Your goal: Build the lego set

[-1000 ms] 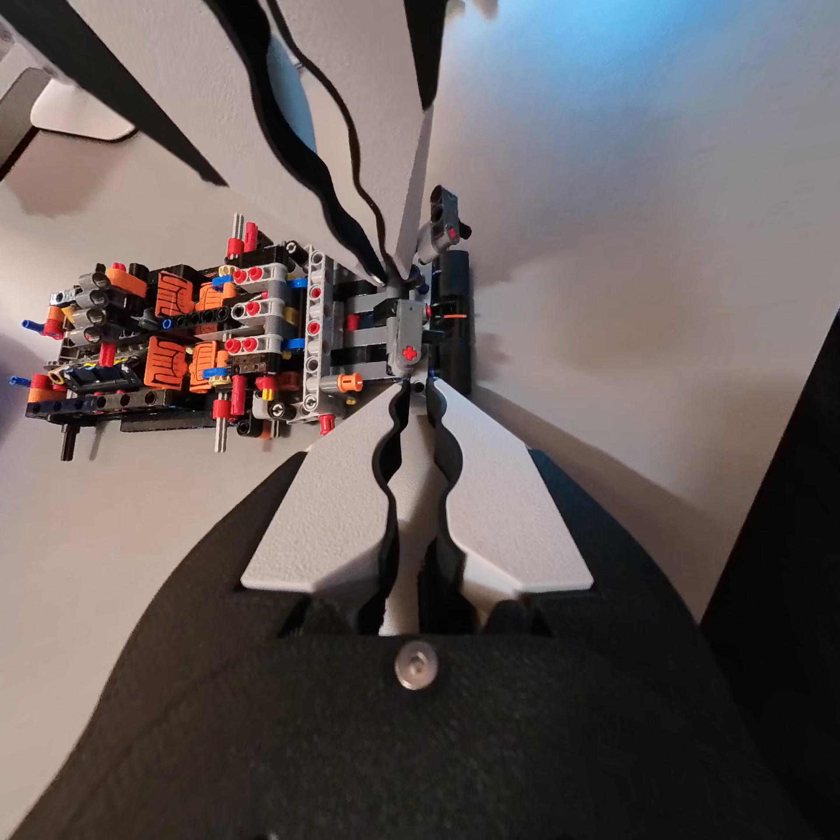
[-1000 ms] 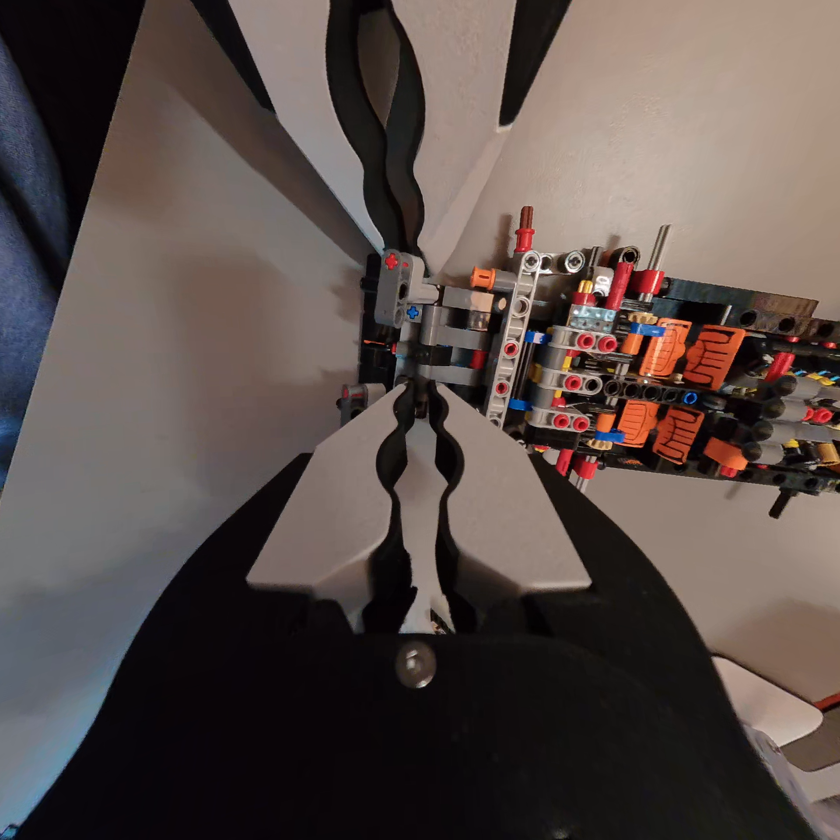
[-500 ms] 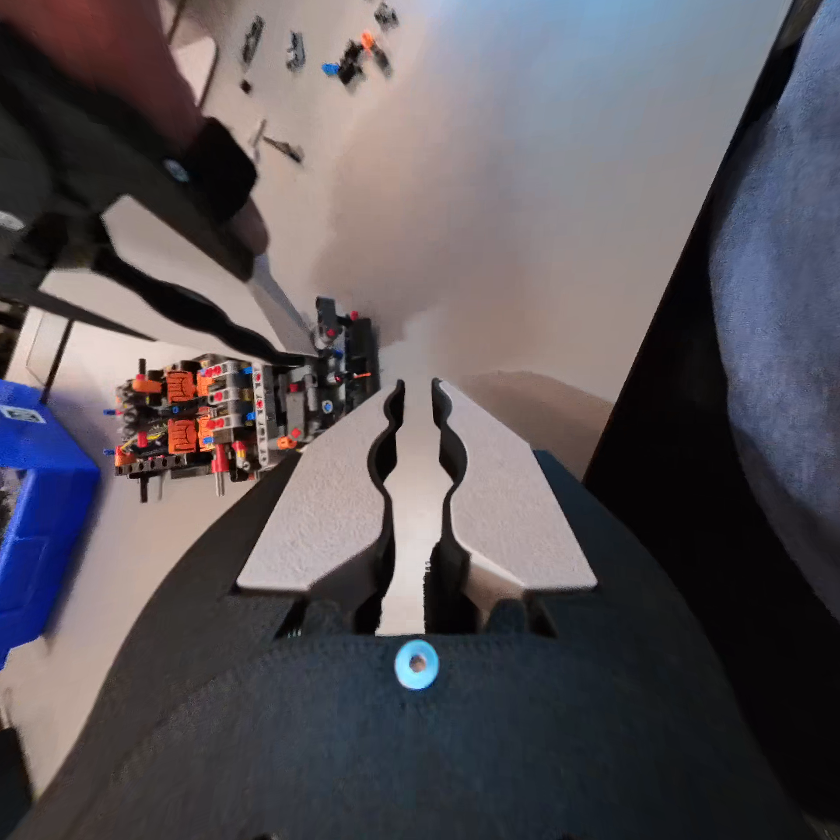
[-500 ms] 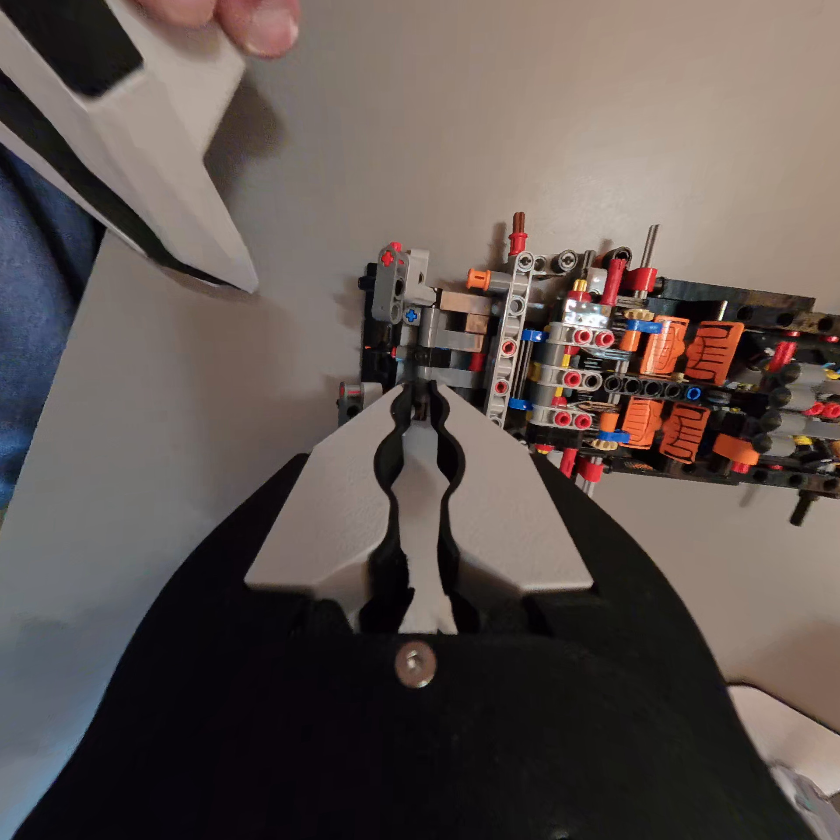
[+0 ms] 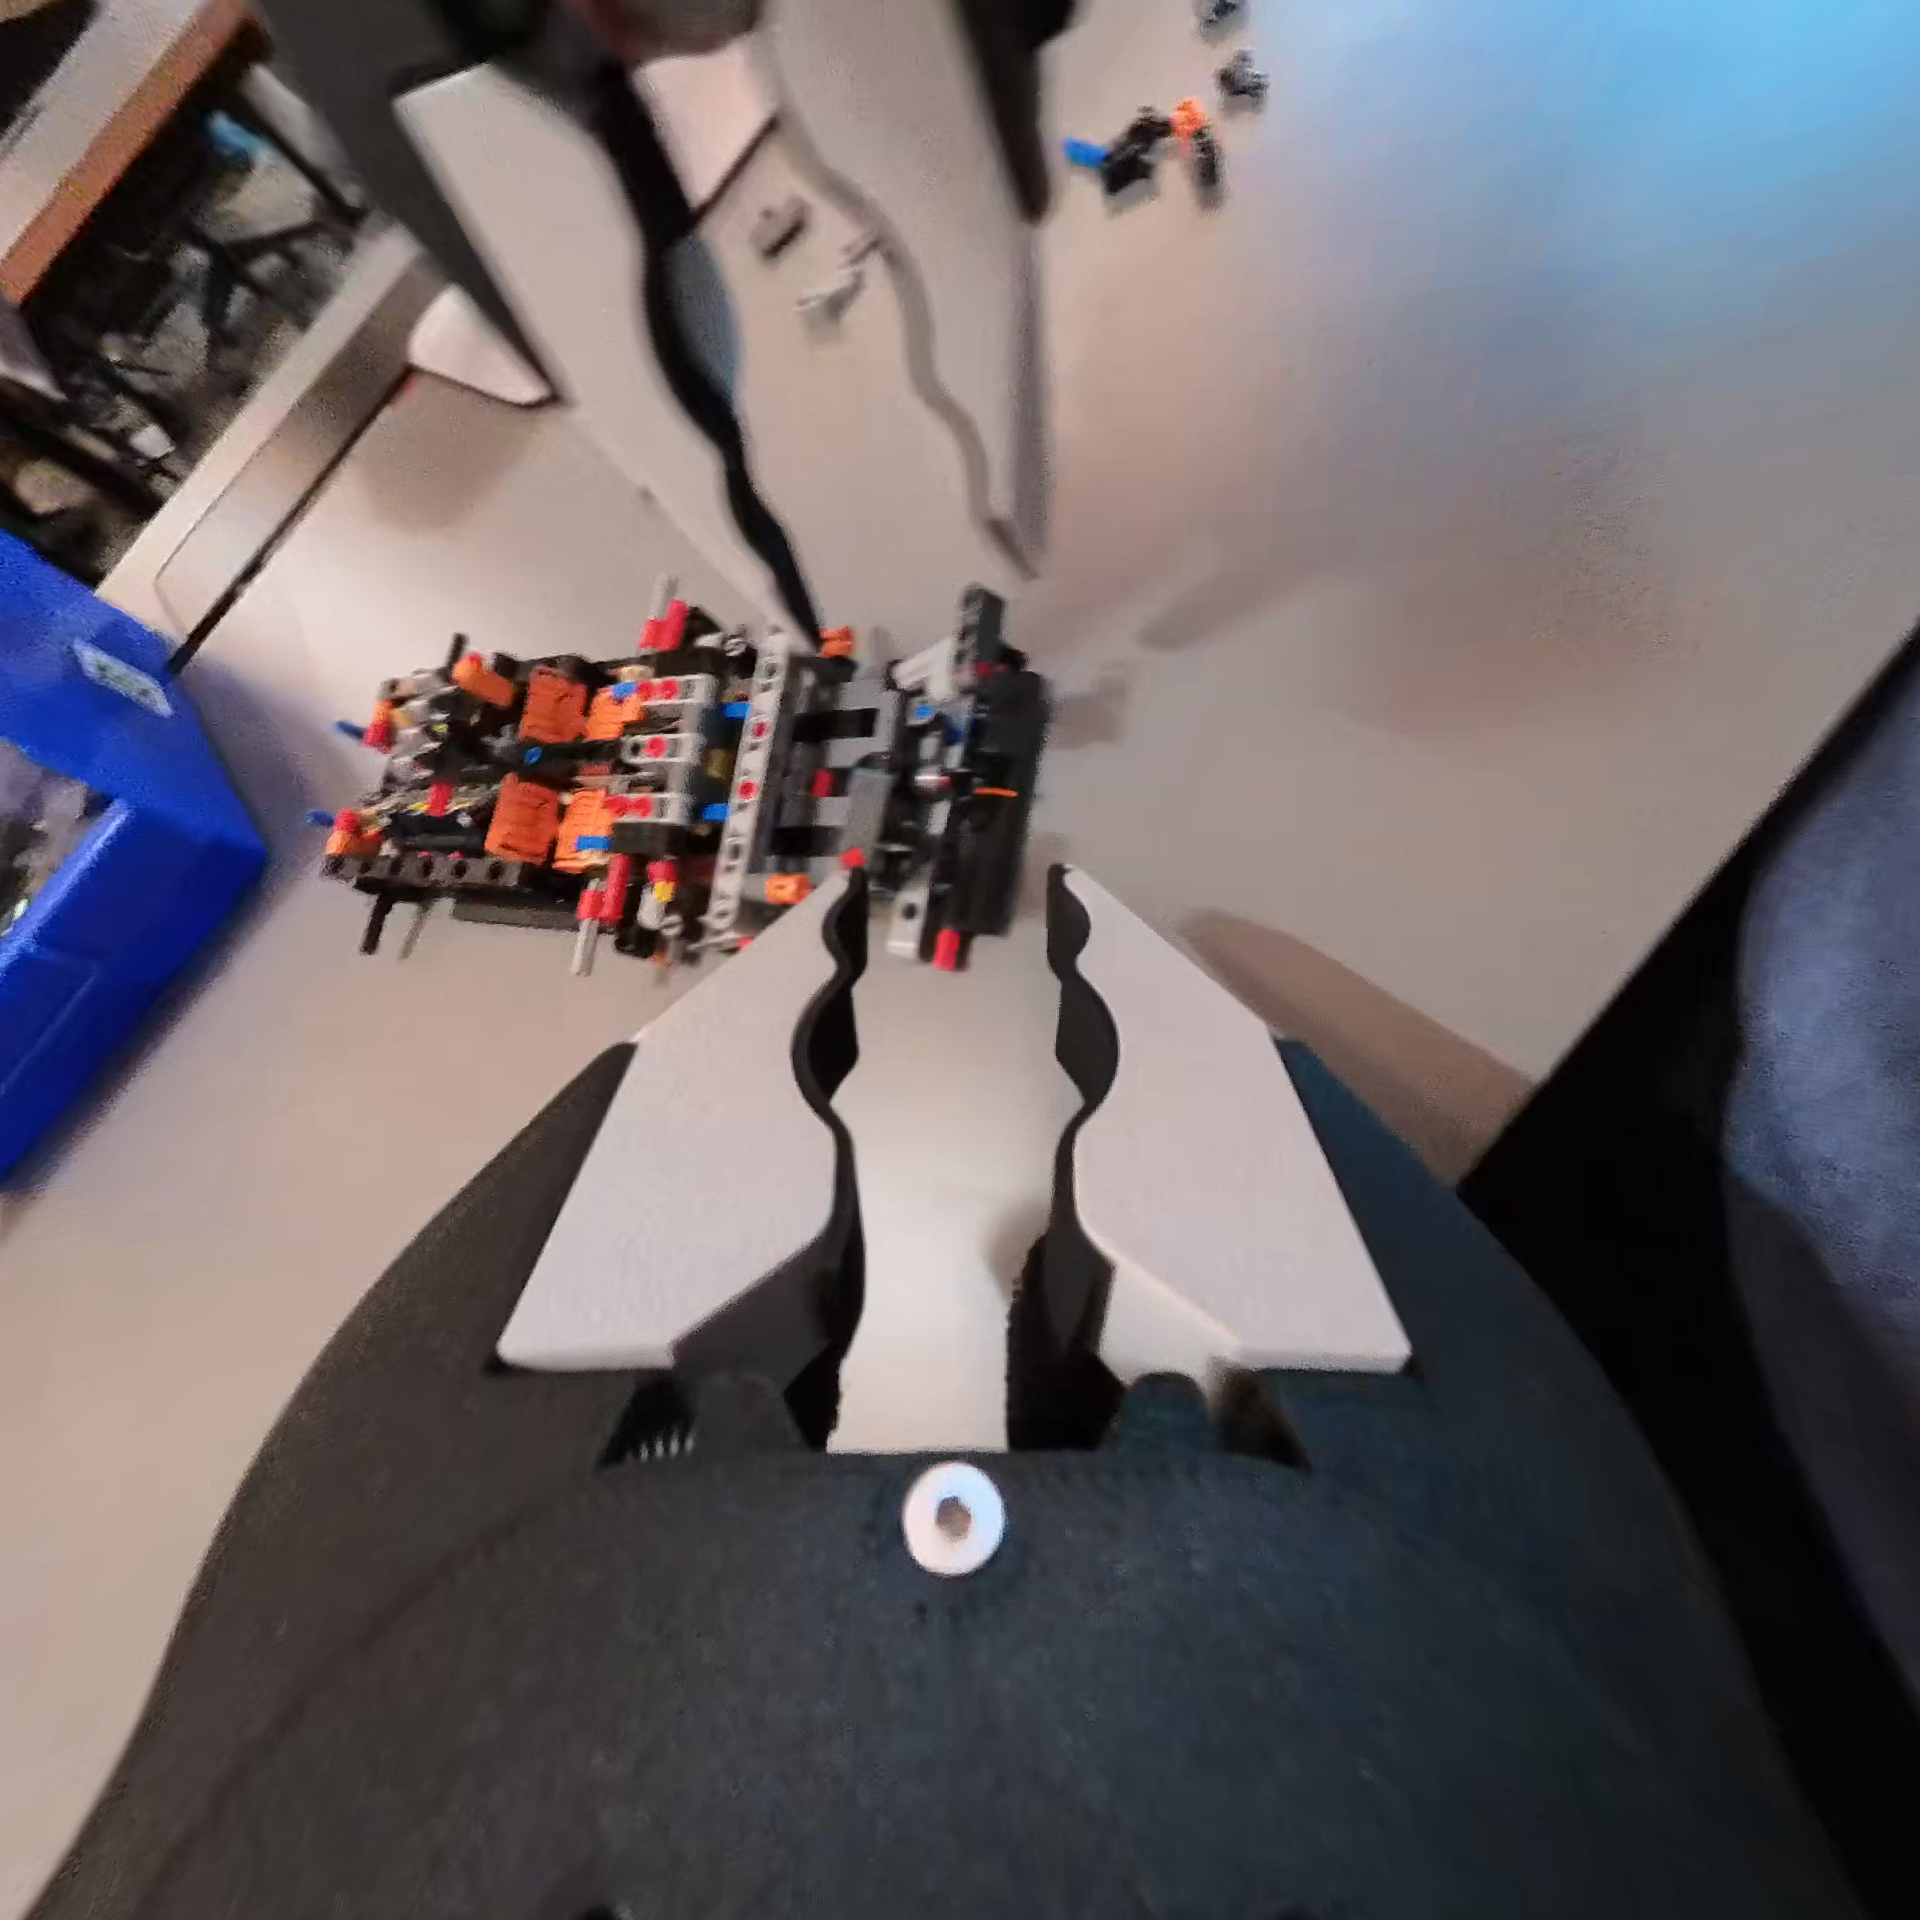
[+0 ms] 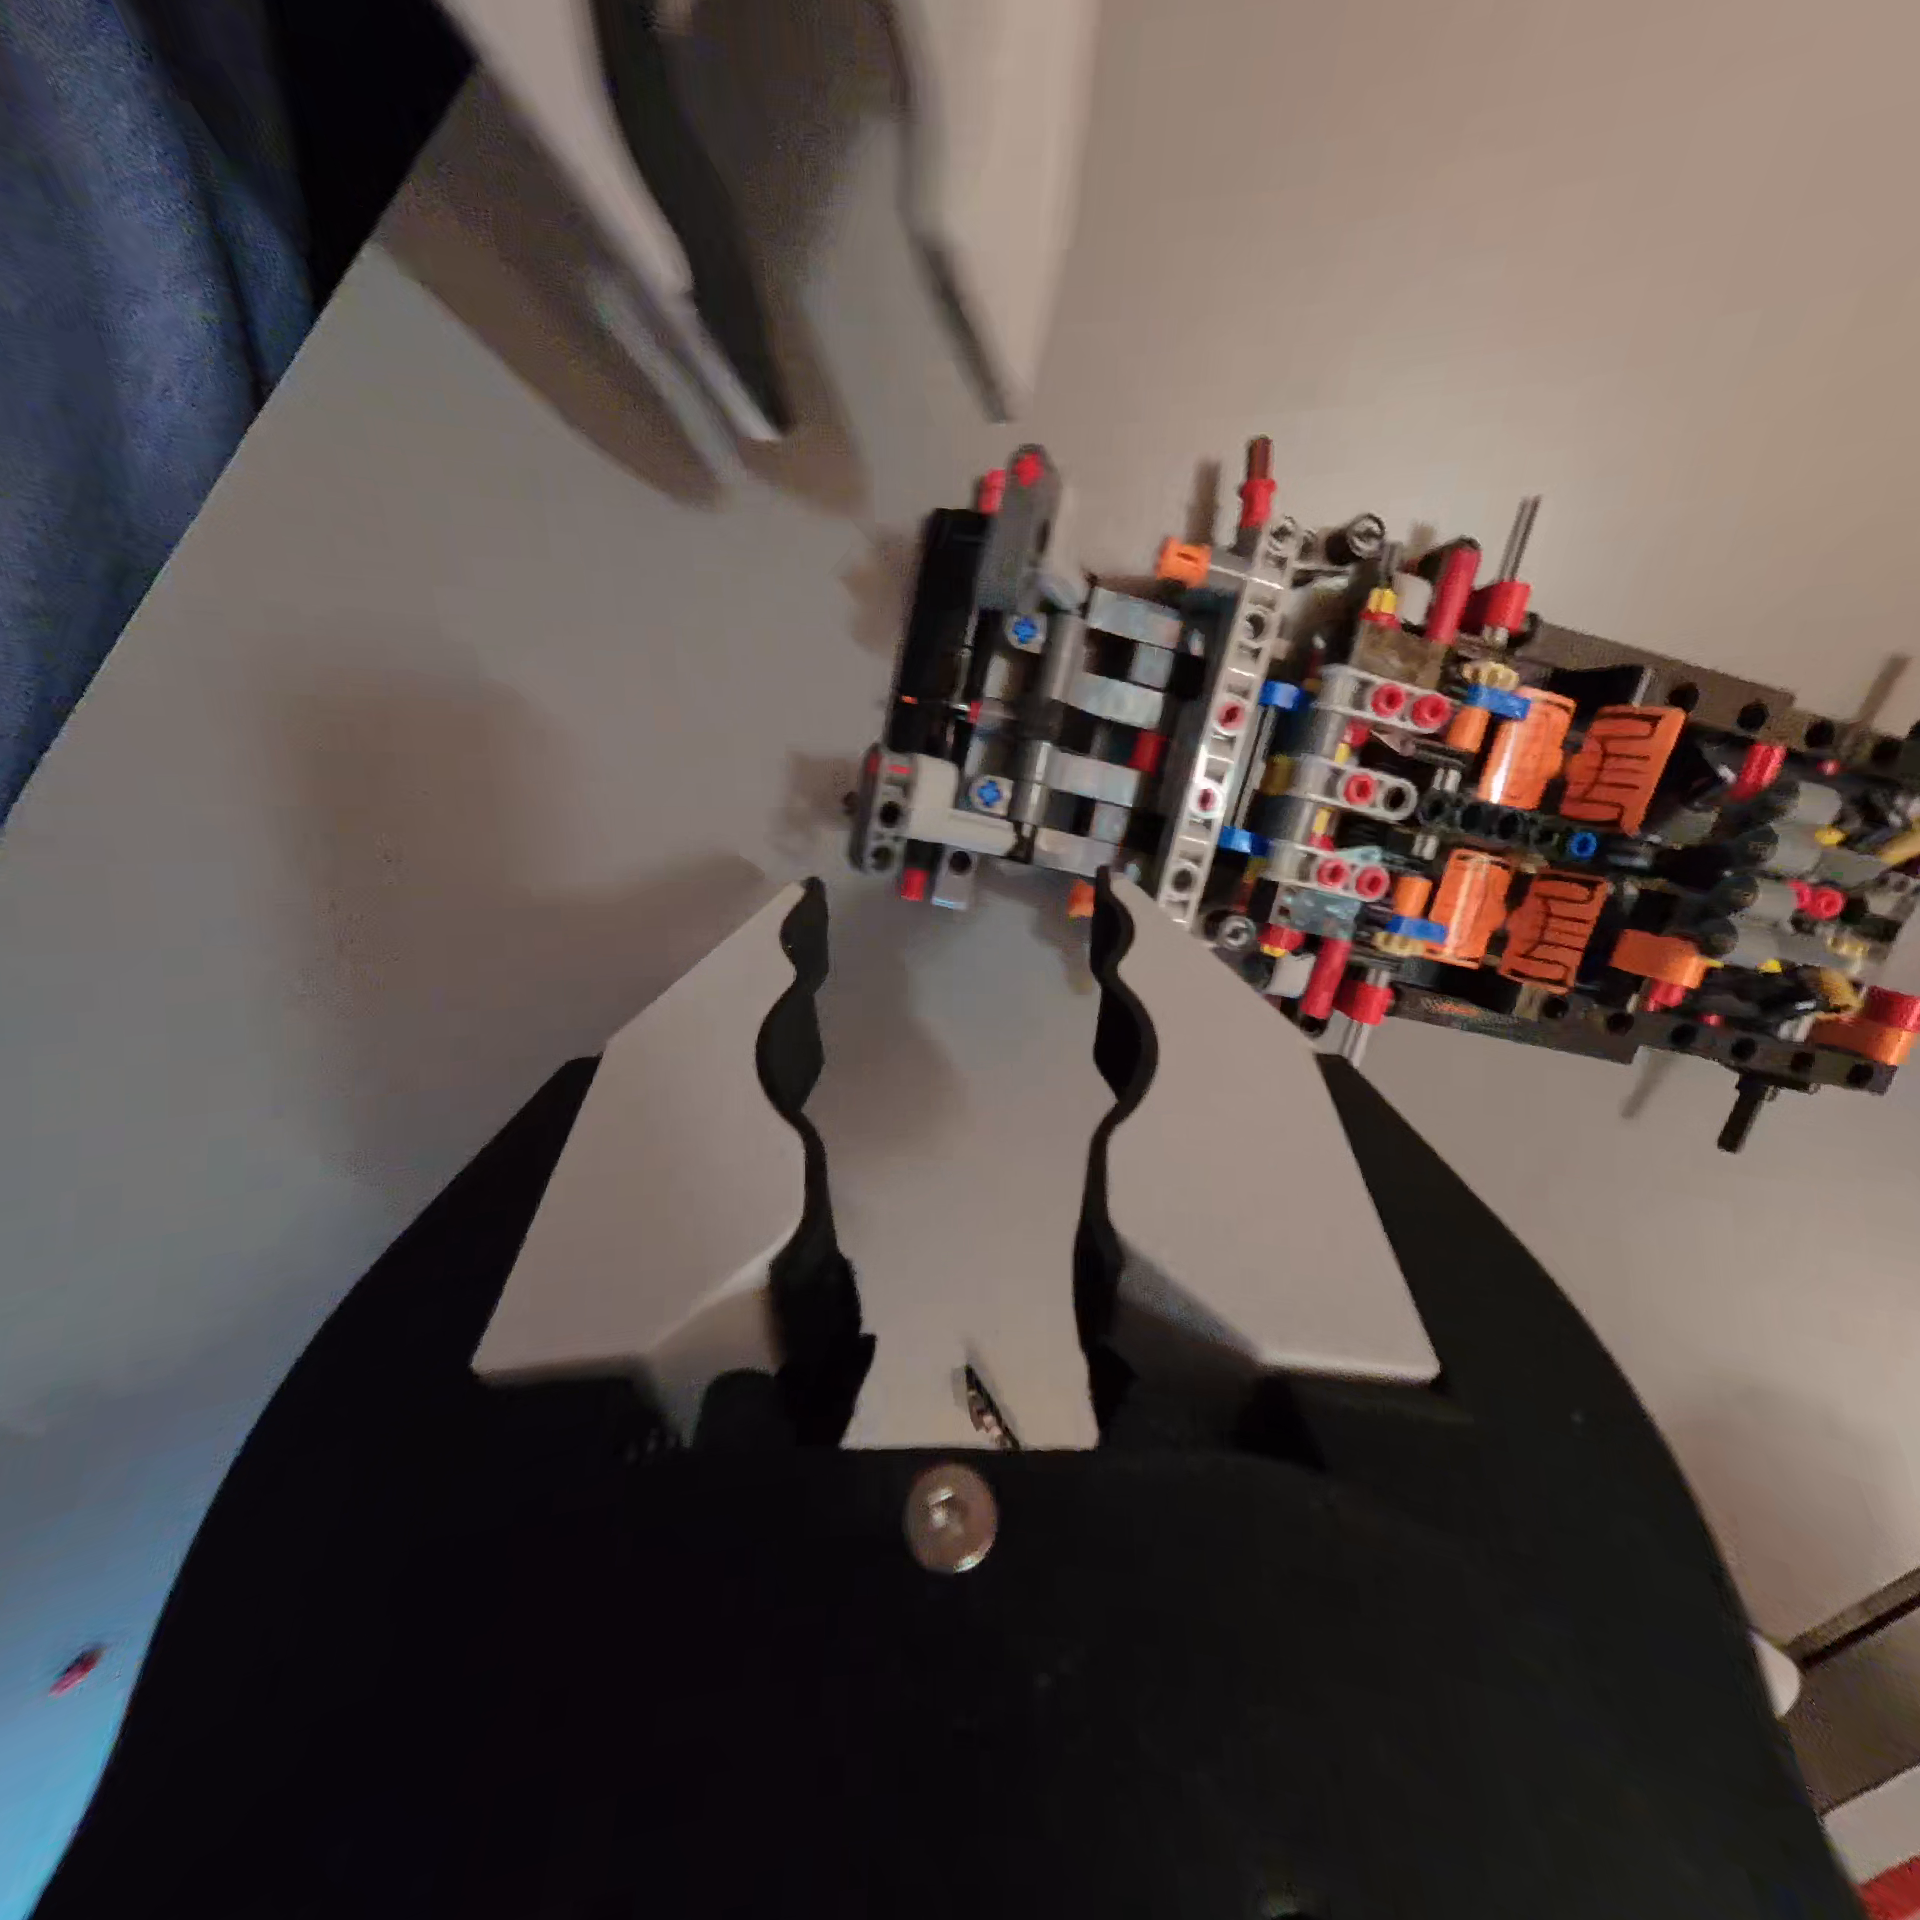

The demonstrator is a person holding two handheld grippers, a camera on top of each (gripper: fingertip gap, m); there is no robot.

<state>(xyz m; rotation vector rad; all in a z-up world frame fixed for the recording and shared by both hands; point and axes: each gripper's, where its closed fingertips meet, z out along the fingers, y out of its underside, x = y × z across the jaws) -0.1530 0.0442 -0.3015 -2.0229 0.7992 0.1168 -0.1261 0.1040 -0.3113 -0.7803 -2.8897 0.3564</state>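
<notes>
left claw [image 5: 951,883] spread | right claw [image 6: 956,894] spread | lego build [image 6: 1351,790] blurred, right end cut off

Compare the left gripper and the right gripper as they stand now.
The left gripper shows a narrower gap between its fingers than the right gripper. The left gripper faces one long side of the lego build; the right gripper faces the opposite side. Both are open, empty, and stand just short of the build's grey end.

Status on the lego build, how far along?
Done: the multicoloured lego chassis assembly is largely built and rests on the white table. In hand: nothing; left gripper and right gripper are open, clear of it. Left: loose small lego parts remain unattached.
</notes>
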